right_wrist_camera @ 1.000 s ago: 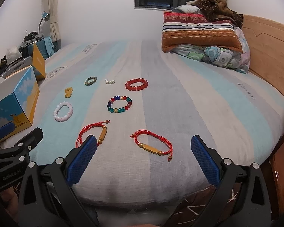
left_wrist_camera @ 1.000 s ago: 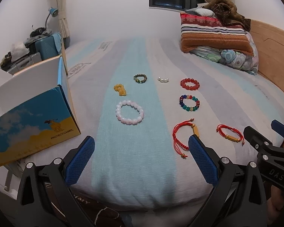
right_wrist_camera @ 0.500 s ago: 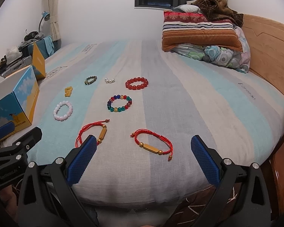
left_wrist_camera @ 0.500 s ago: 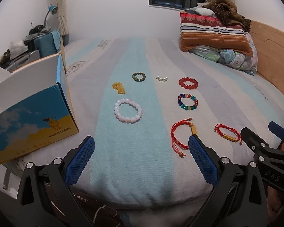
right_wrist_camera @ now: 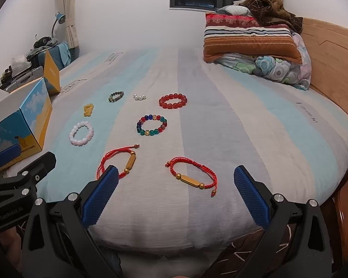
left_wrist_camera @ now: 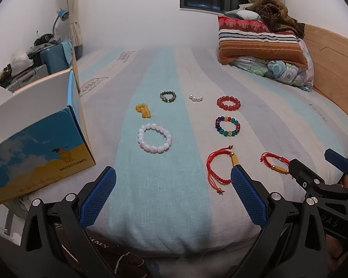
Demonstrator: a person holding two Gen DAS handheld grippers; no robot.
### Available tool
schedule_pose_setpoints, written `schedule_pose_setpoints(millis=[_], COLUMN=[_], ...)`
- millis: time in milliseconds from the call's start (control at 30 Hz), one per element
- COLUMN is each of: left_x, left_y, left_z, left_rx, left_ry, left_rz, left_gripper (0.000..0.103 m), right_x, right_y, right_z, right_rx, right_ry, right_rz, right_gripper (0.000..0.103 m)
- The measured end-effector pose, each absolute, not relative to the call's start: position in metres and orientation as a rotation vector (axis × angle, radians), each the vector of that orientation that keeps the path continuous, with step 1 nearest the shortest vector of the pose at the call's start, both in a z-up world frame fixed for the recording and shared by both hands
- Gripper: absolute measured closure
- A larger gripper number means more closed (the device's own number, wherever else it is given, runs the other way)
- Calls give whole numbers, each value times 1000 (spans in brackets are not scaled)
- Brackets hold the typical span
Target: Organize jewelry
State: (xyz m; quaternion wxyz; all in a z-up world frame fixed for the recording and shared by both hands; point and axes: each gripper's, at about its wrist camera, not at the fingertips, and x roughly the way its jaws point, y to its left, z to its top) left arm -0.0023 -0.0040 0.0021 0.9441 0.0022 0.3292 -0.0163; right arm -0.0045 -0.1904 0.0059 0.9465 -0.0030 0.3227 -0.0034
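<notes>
Left red cord bracelet (left_wrist_camera: 220,169) partly behind tool finger (left_wrist_camera: 248,197) — box (left_wrist_camera: 34,148) cut off at edge

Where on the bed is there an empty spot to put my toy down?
Bare sheet lies right of the red bead bracelet, toward the headboard, and between the bracelets and pillows. It's crowded between the box and the red cord bracelet.

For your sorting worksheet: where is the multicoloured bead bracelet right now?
In both views the multicoloured bead bracelet lies flat on the bed, just nearer than the red bead bracelet and beyond the two red cord bracelets.
</notes>
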Motion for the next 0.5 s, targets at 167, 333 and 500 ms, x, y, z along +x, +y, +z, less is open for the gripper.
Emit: schedule_pose_setpoints(millis=[167,333,500], left_x=[-4,-3,-5], left_y=[-4,-3,-3], left_z=[2,2,3], left_rx=[4,3,6], left_ry=[674,675,674], left_rz=[-34,-33,-28], left_gripper=[6,6,6], right_x=[-4,-5,-5], right_y=[-190,-190,-190], right_z=[5,6,5], right_rx=[-5,-5,-7], right_ry=[658,655,655], right_rz=[-6,-6,-5], right_gripper=[7,7,7])
